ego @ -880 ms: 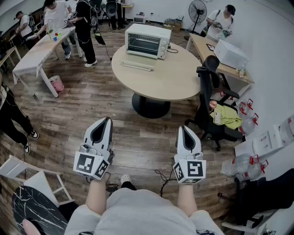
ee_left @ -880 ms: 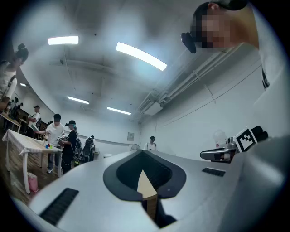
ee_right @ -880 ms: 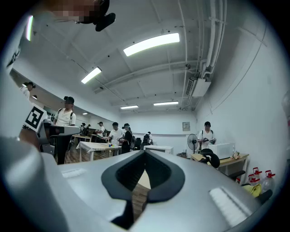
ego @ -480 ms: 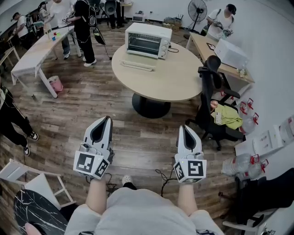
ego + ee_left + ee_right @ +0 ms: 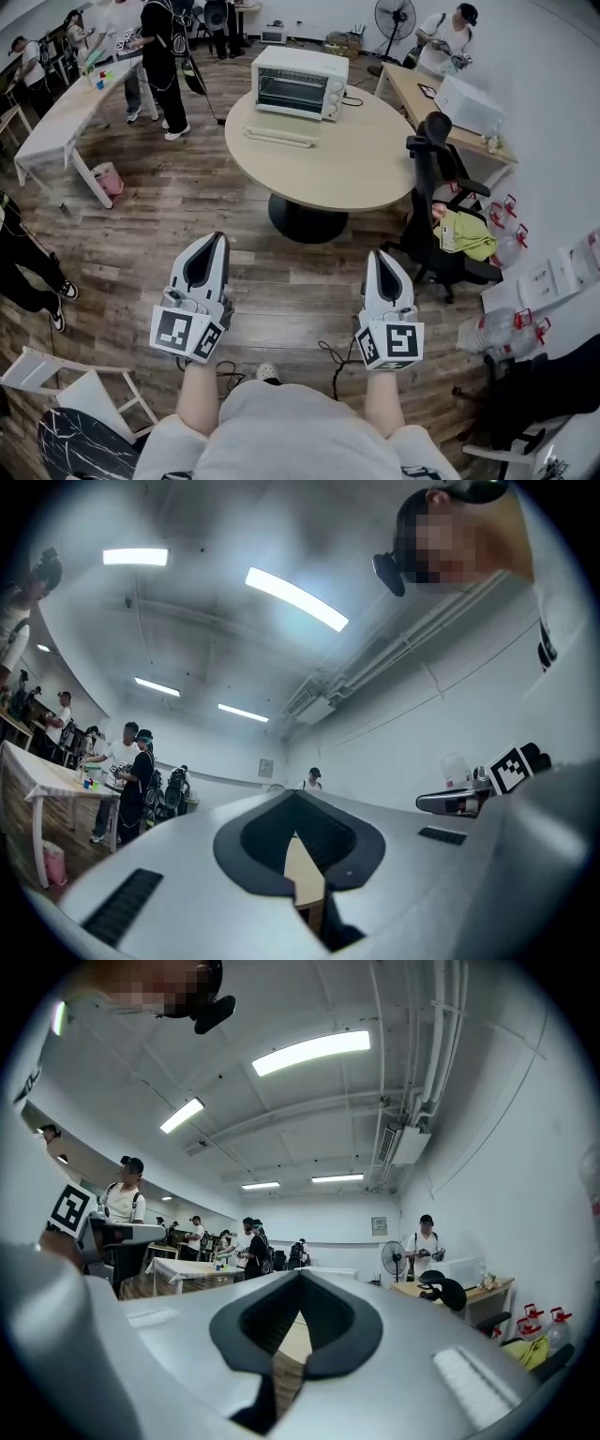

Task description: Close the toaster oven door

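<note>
left gripper (image 5: 217,242) hanging pinched closed, empty | right gripper (image 5: 379,257) doing the same | toaster oven (image 5: 298,82) sitting well ahead of both jaws on round table (image 5: 361,173) | door (image 5: 276,136) lying dropped open, long edge crosswise to jaws | left looking marginally nearer imo

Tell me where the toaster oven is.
Head view, top centre: the toaster oven sits at the far edge of the round table, toward its left side.
</note>
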`<action>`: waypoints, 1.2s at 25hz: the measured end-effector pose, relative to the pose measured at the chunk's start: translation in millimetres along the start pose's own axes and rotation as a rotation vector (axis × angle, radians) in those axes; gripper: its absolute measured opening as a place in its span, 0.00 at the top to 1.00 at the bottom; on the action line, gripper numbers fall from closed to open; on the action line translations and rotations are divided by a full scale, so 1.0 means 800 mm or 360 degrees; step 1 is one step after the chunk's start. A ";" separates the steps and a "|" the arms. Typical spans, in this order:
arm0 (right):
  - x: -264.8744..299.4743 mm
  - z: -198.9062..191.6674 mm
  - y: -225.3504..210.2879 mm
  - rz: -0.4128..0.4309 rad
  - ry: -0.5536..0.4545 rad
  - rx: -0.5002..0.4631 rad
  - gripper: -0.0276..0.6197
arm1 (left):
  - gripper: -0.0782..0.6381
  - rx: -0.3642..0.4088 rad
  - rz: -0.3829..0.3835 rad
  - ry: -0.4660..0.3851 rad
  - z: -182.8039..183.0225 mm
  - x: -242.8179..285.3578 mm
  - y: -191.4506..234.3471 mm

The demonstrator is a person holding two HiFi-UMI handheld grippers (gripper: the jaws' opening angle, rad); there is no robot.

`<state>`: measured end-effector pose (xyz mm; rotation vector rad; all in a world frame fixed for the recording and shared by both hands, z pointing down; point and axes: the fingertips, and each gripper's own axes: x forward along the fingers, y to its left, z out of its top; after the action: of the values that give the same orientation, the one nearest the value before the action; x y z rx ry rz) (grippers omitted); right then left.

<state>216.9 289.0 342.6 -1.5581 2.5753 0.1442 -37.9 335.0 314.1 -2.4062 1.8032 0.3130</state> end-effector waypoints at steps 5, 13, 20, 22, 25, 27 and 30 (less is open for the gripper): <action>0.015 -0.003 0.014 -0.0022 -0.0009 0.0014 0.94 | 0.88 -0.0006 -0.0012 0.0000 -0.002 0.003 0.025; 0.045 -0.016 0.020 -0.0034 0.0024 0.0022 0.94 | 0.88 -0.0036 -0.0022 0.0025 -0.020 0.022 0.055; 0.106 -0.031 0.005 0.0004 0.0017 0.0056 0.94 | 0.88 -0.0044 0.0019 0.0043 -0.036 0.063 0.084; 0.129 -0.036 0.000 0.0020 0.0017 0.0064 0.94 | 0.88 -0.0030 0.0038 0.0052 -0.040 0.079 0.095; 0.169 -0.039 -0.008 0.0045 0.0007 0.0062 0.94 | 0.88 -0.0007 0.0053 0.0051 -0.042 0.109 0.113; 0.197 -0.039 -0.017 0.0059 -0.0004 0.0060 0.94 | 0.88 0.0007 0.0061 0.0047 -0.042 0.134 0.124; 0.235 -0.035 -0.034 0.0075 -0.0024 0.0050 0.94 | 0.88 0.0031 0.0069 0.0043 -0.042 0.172 0.136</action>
<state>152.9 107.7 340.3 -1.4810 2.5909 0.1193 -101.6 168.6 318.0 -2.3721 1.8631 0.2675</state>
